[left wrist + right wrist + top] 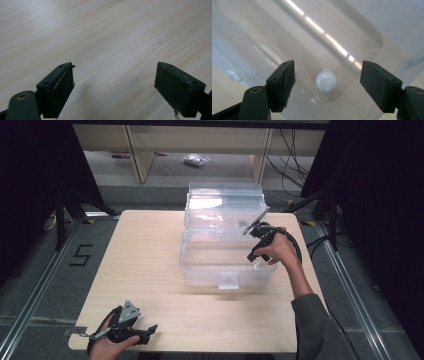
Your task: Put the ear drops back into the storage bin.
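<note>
A clear plastic box (200, 270) stands on the wooden table (145, 250) with its clear lid (225, 200) swung up at the back. My right gripper (253, 256) hangs open over the box's right front corner, pointing down into it. Straight below it, a small white bottle (326, 80) stands on the box floor (294, 47), seen from its capped top, and my right gripper (328, 83) has its jaws spread wide on either side without touching it. My left gripper (150, 332) rests near the table's front left edge. My left gripper (115, 85) is open above bare wood.
The box has a front latch (229, 281). A "5" is marked on the floor (80, 255) left of the table. Behind it are wooden furniture legs (140, 155), a small plastic bag (196, 160) and cables (292, 155). Black stand legs (62, 215) flank both sides.
</note>
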### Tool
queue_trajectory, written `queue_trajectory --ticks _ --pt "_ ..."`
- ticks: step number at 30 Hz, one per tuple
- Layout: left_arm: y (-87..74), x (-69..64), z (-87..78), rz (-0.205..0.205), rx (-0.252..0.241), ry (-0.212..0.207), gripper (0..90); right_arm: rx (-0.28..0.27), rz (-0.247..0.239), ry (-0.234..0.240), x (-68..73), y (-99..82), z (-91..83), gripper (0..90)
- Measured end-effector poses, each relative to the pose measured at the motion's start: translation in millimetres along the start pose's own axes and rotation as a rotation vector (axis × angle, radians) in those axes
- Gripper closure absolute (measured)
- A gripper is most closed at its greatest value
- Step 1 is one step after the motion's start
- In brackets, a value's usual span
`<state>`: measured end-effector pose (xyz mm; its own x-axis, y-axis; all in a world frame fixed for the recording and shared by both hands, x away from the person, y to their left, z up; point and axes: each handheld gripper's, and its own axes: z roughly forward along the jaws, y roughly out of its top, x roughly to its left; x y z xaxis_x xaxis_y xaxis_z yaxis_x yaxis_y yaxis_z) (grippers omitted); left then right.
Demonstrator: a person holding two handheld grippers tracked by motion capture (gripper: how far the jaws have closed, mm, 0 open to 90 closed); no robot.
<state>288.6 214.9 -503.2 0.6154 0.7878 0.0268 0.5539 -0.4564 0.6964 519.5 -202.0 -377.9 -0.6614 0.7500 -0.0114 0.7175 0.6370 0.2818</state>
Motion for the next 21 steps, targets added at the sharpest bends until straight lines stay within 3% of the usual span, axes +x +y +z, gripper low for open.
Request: queue_trajectory --ticks 8,12,21 --pt "0.0 0.2 0.1 0.004 0.006 -0.005 15.0 -0.108 0.013 -0.017 6.1 -13.1 -21.0 25.9" --pt "-0.1 0.1 0.9 0.003 0.004 0.003 15.1 -0.134 0.005 -0.031 8.0 -20.3 -28.1 25.4" --pt "-0.2 -0.3 1.2 -0.001 0.002 0.005 15.0 -0.211 0.023 -0.002 17.3 -40.3 -42.6 24.6"
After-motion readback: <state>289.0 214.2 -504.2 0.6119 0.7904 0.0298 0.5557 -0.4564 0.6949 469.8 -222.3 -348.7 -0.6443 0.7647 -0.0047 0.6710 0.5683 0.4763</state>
